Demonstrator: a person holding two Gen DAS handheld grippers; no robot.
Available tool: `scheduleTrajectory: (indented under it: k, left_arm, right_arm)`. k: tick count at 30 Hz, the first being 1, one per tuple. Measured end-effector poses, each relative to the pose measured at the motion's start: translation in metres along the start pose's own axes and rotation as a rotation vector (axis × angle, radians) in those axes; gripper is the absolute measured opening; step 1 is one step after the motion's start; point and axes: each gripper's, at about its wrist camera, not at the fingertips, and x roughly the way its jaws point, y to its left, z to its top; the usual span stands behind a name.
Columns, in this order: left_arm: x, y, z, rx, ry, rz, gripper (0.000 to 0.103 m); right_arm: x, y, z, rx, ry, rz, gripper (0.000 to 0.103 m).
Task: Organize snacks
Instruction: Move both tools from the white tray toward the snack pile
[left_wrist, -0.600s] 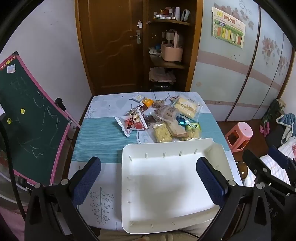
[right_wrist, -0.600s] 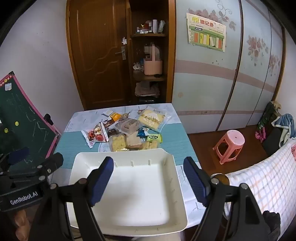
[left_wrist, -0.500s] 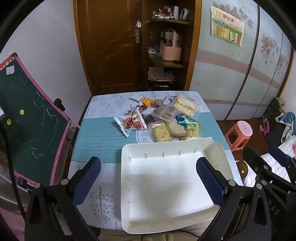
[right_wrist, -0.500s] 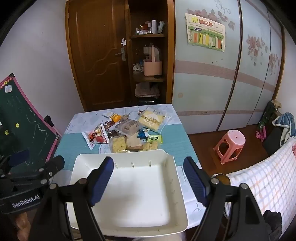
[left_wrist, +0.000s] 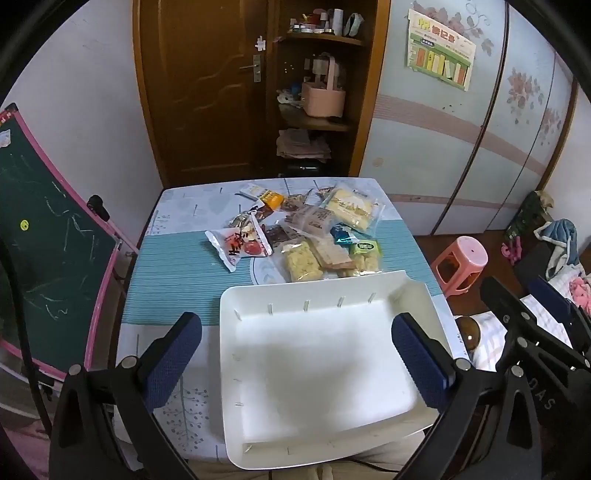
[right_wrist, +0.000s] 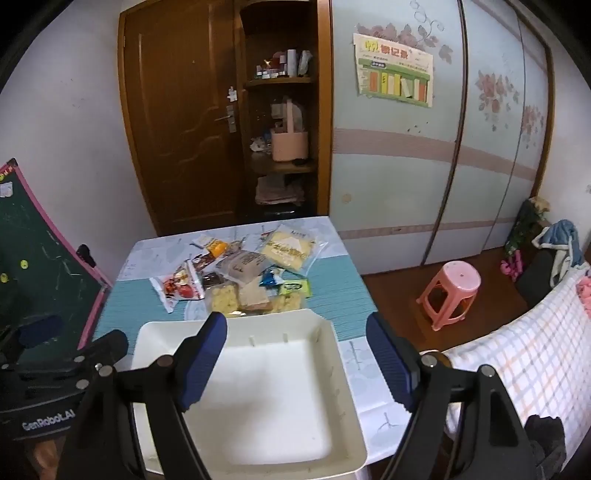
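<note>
Right tongs (right_wrist: 295, 360) have edged forward over the tray (right_wrist: 328, 334) — snacks (right_wrist: 243, 277) nearer

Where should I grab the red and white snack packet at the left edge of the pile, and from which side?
Judging by its pose, take the red and white packet by its crimped near-left end, which sticks out onto bare tablecloth. Come from the left with the open left gripper, since that side is clear while its right edge lies against the other packets.
</note>
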Motion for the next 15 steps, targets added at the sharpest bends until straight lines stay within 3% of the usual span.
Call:
scheduleTrajectory:
  k: [15]
  left_arm:
    - [0.018, 0.005, 0.014, -0.026, 0.032, 0.007, 0.102]
  right_arm:
    - [0.018, -0.001, 0.006, 0.018, 0.039, 0.091, 0.079]
